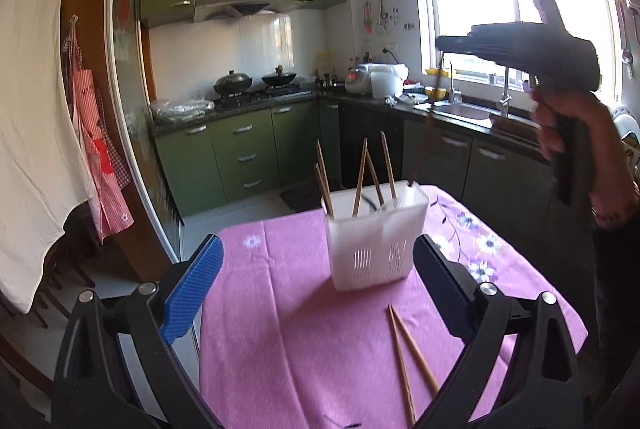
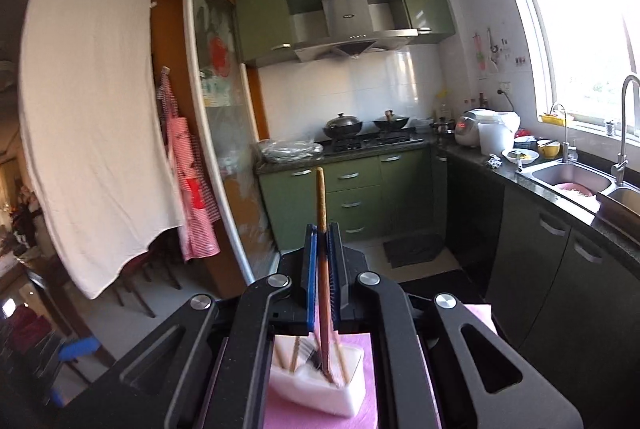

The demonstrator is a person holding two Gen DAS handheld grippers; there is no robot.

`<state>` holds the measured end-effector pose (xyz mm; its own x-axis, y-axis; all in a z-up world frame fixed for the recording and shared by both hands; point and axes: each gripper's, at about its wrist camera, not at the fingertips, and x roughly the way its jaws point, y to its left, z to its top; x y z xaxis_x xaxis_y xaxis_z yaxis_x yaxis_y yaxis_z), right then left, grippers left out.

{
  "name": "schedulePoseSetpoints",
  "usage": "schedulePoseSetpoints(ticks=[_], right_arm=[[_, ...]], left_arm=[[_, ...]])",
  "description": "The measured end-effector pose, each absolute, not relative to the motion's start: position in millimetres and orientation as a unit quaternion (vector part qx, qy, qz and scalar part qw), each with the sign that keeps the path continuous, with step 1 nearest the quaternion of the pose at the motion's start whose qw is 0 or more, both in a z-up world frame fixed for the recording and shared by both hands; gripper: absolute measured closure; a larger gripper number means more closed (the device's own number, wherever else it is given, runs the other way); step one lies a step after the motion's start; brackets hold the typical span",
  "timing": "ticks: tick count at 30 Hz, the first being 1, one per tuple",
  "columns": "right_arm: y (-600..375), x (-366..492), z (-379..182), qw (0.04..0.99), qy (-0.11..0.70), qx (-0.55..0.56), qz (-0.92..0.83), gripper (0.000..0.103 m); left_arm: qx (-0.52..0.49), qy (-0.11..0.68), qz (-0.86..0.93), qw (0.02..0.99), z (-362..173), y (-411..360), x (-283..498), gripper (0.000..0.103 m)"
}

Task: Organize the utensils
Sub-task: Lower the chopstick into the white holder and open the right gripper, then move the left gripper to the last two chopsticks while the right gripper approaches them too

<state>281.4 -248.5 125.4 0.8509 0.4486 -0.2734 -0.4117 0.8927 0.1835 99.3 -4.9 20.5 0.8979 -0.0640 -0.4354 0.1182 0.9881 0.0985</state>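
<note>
My left gripper (image 1: 316, 289) stands open just above the pink-clothed table (image 1: 272, 357), with nothing between its pads. Just beyond the fingertips a white slotted utensil holder (image 1: 376, 241) holds several wooden chopsticks upright. Two loose chopsticks (image 1: 412, 349) lie on the cloth near the right finger. My right gripper (image 2: 322, 253) is shut on a dark-tipped chopstick (image 2: 321, 205), held upright over the holder (image 2: 320, 385). In the left wrist view that chopstick (image 1: 426, 133) hangs blurred from the right gripper (image 1: 442, 47), its lower end at the holder's right compartment.
A person's hand (image 1: 572, 125) holds the right gripper at the upper right. Behind the table are green cabinets (image 1: 248, 153), a stove with two woks (image 1: 256, 81) and a sink (image 1: 464, 111) below the window. A white cloth (image 1: 36, 117) hangs at left.
</note>
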Motion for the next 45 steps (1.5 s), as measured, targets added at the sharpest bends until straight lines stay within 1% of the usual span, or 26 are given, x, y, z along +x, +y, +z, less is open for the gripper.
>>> schedulePoseSetpoints(ticks=[5, 11, 12, 13, 18, 22, 25, 27, 29, 35, 37, 39, 41, 44, 45], right_arm=[[-228, 319, 101, 0.957, 0.199, 0.041, 0.208, 0.097], [-209, 339, 64, 0.945, 0.251, 0.017, 0.211, 0.096], [-208, 340, 61, 0.943, 0.255, 0.016, 0.212, 0.095], [-207, 339, 58, 0.942, 0.257, 0.016, 0.214, 0.089], [-216, 311, 74, 0.944, 0.234, 0.019, 0.233, 0.088], [-234, 261, 79, 0.947, 0.209, 0.018, 0.243, 0.077], [-253, 221, 55, 0.949, 0.213, 0.015, 0.232, 0.070], [-262, 203, 35, 0.947, 0.228, 0.013, 0.225, 0.069], [-274, 187, 3, 0.944, 0.255, 0.015, 0.207, 0.069], [-288, 170, -65, 0.934, 0.314, 0.010, 0.170, 0.069], [-292, 168, -81, 0.928, 0.330, 0.020, 0.171, 0.069], [-296, 169, -94, 0.921, 0.348, 0.030, 0.173, 0.069], [-301, 167, -105, 0.916, 0.357, 0.042, 0.177, 0.069], [-302, 168, -113, 0.912, 0.366, 0.049, 0.180, 0.069], [-302, 170, -116, 0.911, 0.368, 0.051, 0.181, 0.069]], left_arm=[[0.057, 0.232, -0.051, 0.970, 12, -1, 97, 0.012], [0.053, 0.250, -0.062, 0.965, 4, -6, 102, 0.012], [0.053, 0.252, -0.064, 0.964, 4, -8, 103, 0.012], [0.053, 0.254, -0.065, 0.964, 3, -10, 102, 0.012], [0.051, 0.265, -0.076, 0.960, -2, -17, 104, 0.012], [0.046, 0.285, -0.085, 0.954, -14, -27, 109, 0.012], [0.042, 0.308, -0.097, 0.945, -27, -34, 115, 0.012], [0.042, 0.324, -0.102, 0.940, -38, -40, 121, 0.012], [0.043, 0.337, -0.104, 0.935, -48, -45, 127, 0.012], [0.041, 0.388, -0.103, 0.915, -92, -60, 150, 0.012], [0.032, 0.418, -0.106, 0.902, -111, -63, 162, 0.019], [0.022, 0.444, -0.104, 0.890, -127, -63, 173, 0.029], [0.013, 0.462, -0.103, 0.881, -138, -62, 181, 0.034], [0.010, 0.479, -0.097, 0.873, -150, -64, 190, 0.038], [0.016, 0.482, -0.094, 0.871, -153, -67, 193, 0.041]])
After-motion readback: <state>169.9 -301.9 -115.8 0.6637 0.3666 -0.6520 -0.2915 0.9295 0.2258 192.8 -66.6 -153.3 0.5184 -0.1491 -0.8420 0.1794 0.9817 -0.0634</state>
